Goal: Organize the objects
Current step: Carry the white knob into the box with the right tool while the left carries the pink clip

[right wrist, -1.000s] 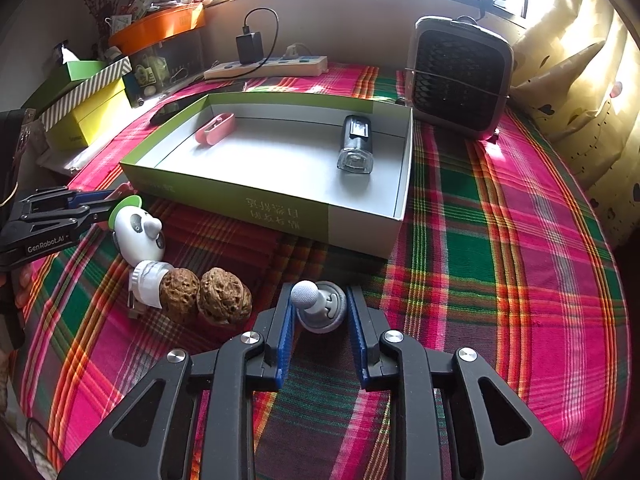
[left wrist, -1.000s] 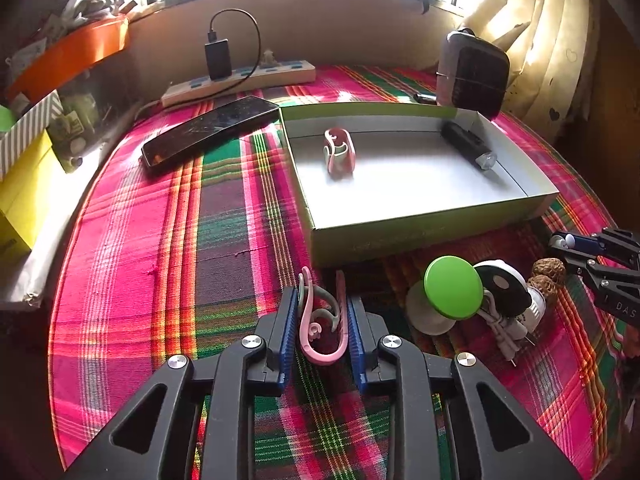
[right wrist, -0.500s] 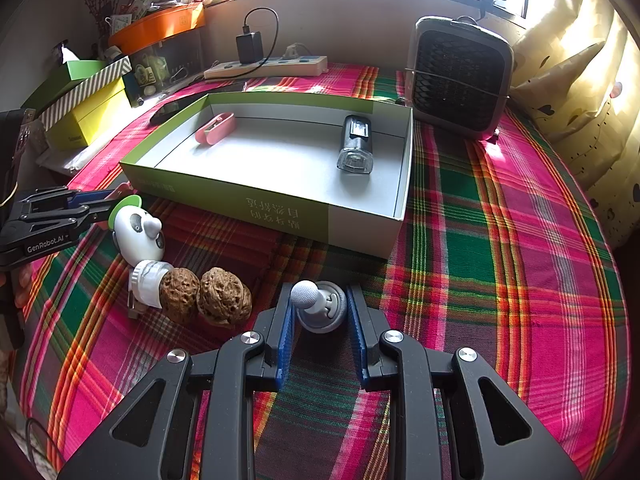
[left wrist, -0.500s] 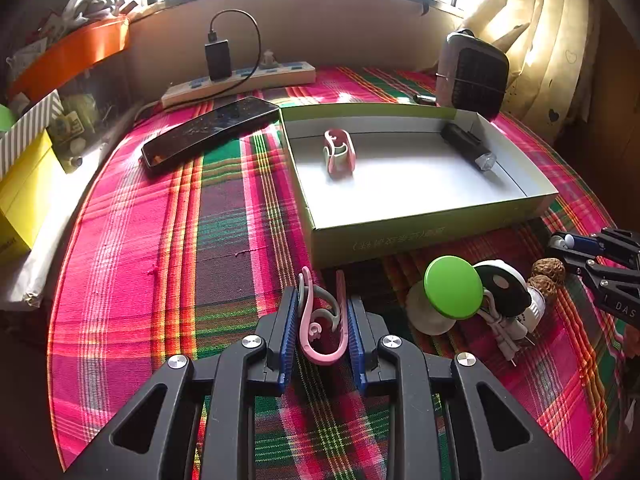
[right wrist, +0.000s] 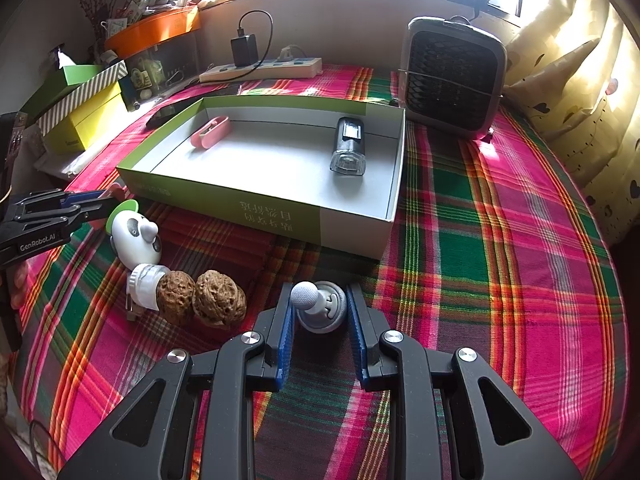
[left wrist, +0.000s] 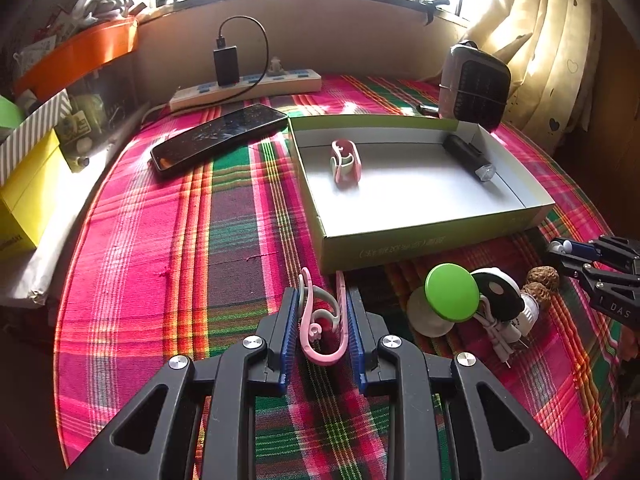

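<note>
Surface [right wrist: 500, 240]: a plaid cloth is covering it; its near edge is running out of frame beneath both grippers.
Box [right wrist: 224, 200]: the open green-and-white box is sitting mid-surface, its long axis running across the right wrist view, with its printed side wall facing the near edge.
Fan [right wrist: 452, 76]: it is standing upright just past the box's far right corner, its grille facing the near edge.
Phone [left wrist: 218, 134]: it is lying flat beside the box's far left corner, long axis running toward the power strip [left wrist: 248, 86] at the far edge.
Bike light [right wrist: 348, 146]: it is lying inside the box near the right wall, its lens pointing at the near wall.
Pink clip in box [left wrist: 345, 160]: it is resting by the far wall, toward the left corner.
Left gripper [left wrist: 322, 320]: it is pinching a pink-and-grey clip [left wrist: 320, 320] just before the box's near wall; the clip's long axis is pointing away, toward the box.
Right gripper [right wrist: 320, 312]: it is pinching a grey knobbed piece [right wrist: 320, 306], whose round head is tilting left; its underside is hidden.
Walnuts [right wrist: 200, 298]: the two are touching each other, left of the right gripper.
White plug [right wrist: 144, 284]: it is touching the left walnut; its prongs are hard to make out.
Panda toy [right wrist: 136, 236]: it is lying just behind the plug, its green disc partly hidden.
</note>
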Motion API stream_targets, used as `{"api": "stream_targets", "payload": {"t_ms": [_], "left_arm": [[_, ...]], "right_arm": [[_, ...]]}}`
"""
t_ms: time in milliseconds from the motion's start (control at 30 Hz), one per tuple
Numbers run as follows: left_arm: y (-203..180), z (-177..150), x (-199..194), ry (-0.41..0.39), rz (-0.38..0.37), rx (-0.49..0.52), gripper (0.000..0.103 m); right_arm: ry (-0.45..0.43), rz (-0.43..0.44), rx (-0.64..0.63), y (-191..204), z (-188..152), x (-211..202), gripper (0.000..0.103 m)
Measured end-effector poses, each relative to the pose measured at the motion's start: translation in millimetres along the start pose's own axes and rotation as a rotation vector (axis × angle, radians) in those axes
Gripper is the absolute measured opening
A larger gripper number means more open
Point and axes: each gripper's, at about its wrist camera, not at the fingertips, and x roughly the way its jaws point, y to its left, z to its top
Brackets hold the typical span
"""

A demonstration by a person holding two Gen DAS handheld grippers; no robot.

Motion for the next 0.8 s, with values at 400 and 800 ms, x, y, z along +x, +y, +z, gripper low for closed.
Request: {"api": "stream_targets", "payload": {"t_ms": [400, 800], "left_arm": [[-5.8, 16.9, -19.2, -0.052, -0.014, 0.021, 0.021], [-21.3, 45.0, -11.9, -0.065, -0.041, 0.049, 0.021]], "right_arm": [[-0.041, 0.0, 0.0, 1.3, 15.4, -15.3, 0.026], [-0.091, 0.009, -0.012, 1.9, 55.2, -17.0, 0.026]]}}
